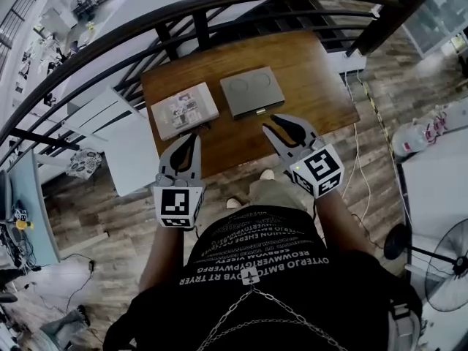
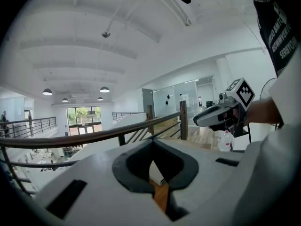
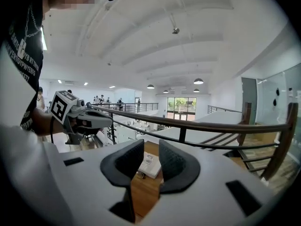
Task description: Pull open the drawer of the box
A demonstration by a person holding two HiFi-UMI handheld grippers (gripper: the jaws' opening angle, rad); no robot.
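Note:
Two flat boxes lie on the wooden table [image 1: 322,86]: a light one with printed pictures [image 1: 184,110] and a grey one [image 1: 251,91] with a small pull on its near edge [image 1: 261,112]. My left gripper [image 1: 193,138] hovers just short of the light box, its jaws shut on nothing. My right gripper [image 1: 276,125] hangs in front of the grey box with its jaws open and empty. In the right gripper view the light box [image 3: 149,164] shows between the pads [image 3: 171,161] of the right gripper [image 3: 151,149]. The left gripper view shows the left gripper [image 2: 152,145] with tips touching.
A dark curved railing [image 1: 219,6] runs behind the table. A white cabinet [image 1: 117,137] stands left of it. Cables [image 1: 362,159] trail over the floor at the right, near a fan [image 1: 446,262]. The person's legs are at the table's near edge.

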